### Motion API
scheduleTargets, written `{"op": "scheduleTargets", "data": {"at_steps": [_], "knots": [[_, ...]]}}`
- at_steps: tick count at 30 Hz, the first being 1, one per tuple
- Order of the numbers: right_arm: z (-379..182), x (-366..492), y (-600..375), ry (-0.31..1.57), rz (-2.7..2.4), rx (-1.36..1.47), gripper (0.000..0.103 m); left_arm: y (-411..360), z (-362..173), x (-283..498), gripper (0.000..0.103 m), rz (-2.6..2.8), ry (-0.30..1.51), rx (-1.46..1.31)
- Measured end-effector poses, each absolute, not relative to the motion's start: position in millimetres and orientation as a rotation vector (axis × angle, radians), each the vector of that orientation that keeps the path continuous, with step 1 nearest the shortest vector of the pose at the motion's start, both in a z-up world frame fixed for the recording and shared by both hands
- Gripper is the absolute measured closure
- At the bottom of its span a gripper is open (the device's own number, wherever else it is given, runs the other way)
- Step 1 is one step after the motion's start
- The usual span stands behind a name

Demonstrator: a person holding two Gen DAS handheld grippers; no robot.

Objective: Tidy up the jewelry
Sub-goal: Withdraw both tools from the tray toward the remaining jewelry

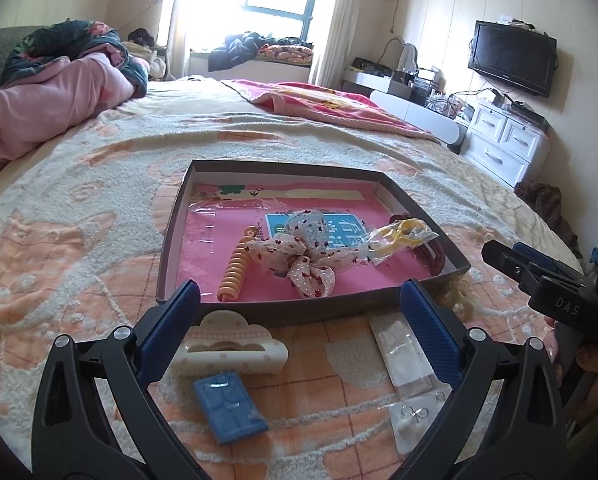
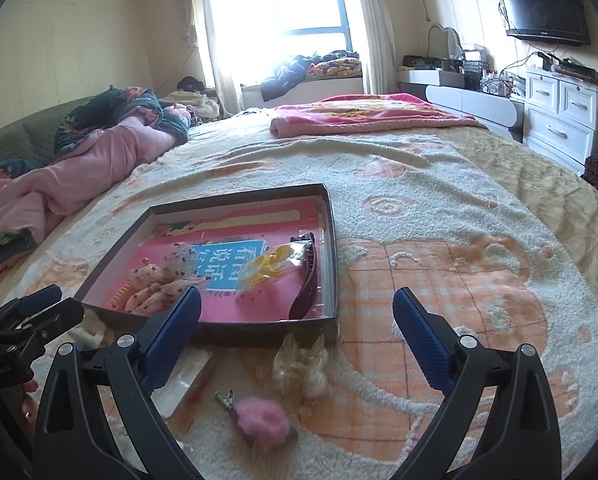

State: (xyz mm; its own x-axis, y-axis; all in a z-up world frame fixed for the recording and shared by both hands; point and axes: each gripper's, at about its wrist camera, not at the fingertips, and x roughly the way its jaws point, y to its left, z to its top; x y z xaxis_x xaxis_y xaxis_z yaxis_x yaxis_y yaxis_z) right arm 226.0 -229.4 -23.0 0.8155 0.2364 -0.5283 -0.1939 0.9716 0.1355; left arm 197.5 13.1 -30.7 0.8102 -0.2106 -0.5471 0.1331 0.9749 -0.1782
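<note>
Shallow dark box (image 1: 171, 236) sitting on bed blanket (image 1: 99, 184), pink printed sheet lining its floor, blue label w/ white characters near centre.

Inside box:
- orange spiral hair coil (image 1: 231, 271), lying lengthwise nr left-front, one end reaching the front wall
- floral fabric scrunchie/bow (image 1: 307, 252), white w/ small red specks, lying mid-box just right of coil, partly covering blue label
- clear bag w/ yellow piece inside (image 1: 399, 238), crinkled, resting right of the scrunchie
- dark red hair clip (image 2: 307, 288), curved, lying along right wall

Outside box, on blanket at front edge:
- cream cloud-shaped clip (image 1: 229, 346), pink dotted band, just beside front wall
- blue rectangular piece (image 1: 230, 410), glossy, lying nearer cam than cloud clip
- clear flat packet (image 1: 403, 354), whitish contents, partly behind right finger of left claw
- small bag w/ silver wire piece (image 1: 413, 416) beside it, detail too small to read
- translucent yellowish clip (image 2: 301, 364), just off box front-right corner
- pink fuzzy clip (image 2: 259, 420) w/ metal end, lying nearer cam, slightly blurred

Left claw (image 1: 299, 336) hovering over the cloud clip area, fingers spread wide, gripping nothing. Right claw (image 2: 297, 340) hovering above yellowish clip, fingers likewise wide apart, nothing between them
</note>
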Motion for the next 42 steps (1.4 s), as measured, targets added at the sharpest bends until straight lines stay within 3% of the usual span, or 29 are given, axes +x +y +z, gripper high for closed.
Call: {"op": "scheduleTargets", "data": {"at_steps": [42], "knots": [[-16, 139, -190, 0.578, 0.366, -0.030, 0.009, 44, -22, 140, 0.011, -0.121, 0.566, -0.087]]}}
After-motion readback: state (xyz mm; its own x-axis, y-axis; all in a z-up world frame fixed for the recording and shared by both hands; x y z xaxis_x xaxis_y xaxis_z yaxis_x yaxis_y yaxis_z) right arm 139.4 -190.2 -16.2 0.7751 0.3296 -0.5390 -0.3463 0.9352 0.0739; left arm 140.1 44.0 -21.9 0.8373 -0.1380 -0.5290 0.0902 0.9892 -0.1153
